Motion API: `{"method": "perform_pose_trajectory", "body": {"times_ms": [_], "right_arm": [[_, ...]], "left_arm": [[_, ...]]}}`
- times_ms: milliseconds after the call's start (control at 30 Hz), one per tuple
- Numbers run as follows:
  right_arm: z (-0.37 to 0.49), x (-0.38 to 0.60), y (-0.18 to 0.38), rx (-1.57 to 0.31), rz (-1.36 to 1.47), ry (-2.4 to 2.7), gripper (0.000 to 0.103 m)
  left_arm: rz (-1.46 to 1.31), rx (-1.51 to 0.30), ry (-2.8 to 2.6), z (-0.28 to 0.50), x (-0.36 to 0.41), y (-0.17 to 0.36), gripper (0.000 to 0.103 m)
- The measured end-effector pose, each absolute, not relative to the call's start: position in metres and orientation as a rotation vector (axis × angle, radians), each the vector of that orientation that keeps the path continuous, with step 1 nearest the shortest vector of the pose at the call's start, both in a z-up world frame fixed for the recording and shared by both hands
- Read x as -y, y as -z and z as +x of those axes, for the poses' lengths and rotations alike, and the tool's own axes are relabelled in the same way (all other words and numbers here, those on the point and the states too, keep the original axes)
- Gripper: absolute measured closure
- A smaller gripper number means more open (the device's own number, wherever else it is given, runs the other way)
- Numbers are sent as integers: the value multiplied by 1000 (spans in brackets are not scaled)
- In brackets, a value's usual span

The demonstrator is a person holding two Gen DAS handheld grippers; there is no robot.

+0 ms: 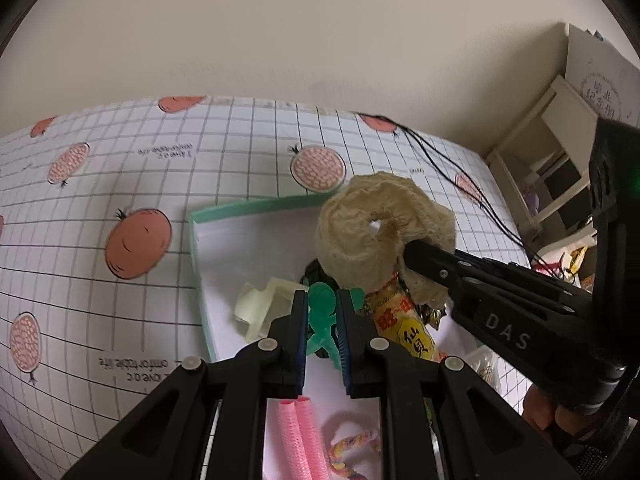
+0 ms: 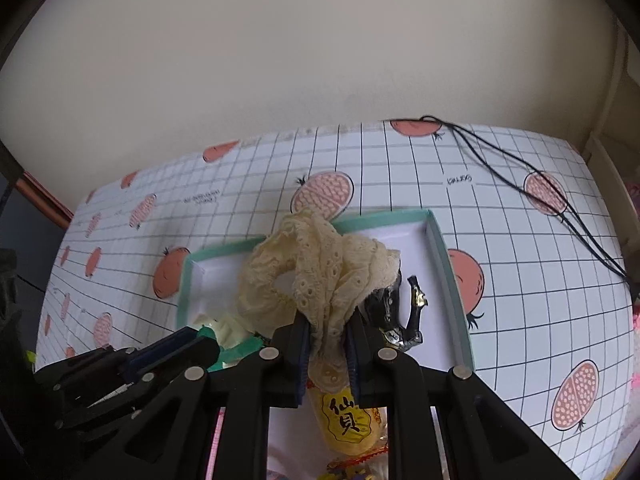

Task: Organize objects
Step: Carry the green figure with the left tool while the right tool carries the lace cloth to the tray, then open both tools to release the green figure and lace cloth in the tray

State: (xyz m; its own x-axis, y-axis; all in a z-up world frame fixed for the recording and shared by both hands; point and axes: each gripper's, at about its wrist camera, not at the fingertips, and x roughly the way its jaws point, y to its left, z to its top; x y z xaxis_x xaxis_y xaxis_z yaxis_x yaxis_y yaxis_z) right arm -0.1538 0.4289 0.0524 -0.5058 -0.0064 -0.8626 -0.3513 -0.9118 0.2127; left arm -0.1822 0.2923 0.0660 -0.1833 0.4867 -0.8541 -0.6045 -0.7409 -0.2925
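Black linkage arms of the left tool fill the lower part of the left wrist view; its blue-padded fingers are pressed onto a green flat cutout, pinching it between them. Beyond both tools the table carries a white grid cloth printed with pink fruit. On it, directly ahead of the tools, sits an open box with teal walls and a white floor.

Right tool: fingers pressed together on a cream lace scrunchie, which hangs lifted above the box. In the left wrist view this tool enters from the right, with the scrunchie at its tip.

Items inside the box:
- Yellow snack packet, directly below the right tool.
- Black and silver hair clip, to the right of the scrunchie.
- Pale yellow crumpled piece, left of the left tool; what it is cannot be told.
- Pink ribbed tubes, below the left tool.

Black cords lie on the cloth, far right of the right tool.
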Motion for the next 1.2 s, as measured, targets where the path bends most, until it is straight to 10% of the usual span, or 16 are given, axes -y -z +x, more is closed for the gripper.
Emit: {"method": "perform_pose_trajectory", "body": {"times_ms": [1200], "right_arm": [[-161, -417, -38, -441, -1528, -2468, 72]], "left_arm": [[-1382, -134, -1995, -182, -288, -70, 85]]}}
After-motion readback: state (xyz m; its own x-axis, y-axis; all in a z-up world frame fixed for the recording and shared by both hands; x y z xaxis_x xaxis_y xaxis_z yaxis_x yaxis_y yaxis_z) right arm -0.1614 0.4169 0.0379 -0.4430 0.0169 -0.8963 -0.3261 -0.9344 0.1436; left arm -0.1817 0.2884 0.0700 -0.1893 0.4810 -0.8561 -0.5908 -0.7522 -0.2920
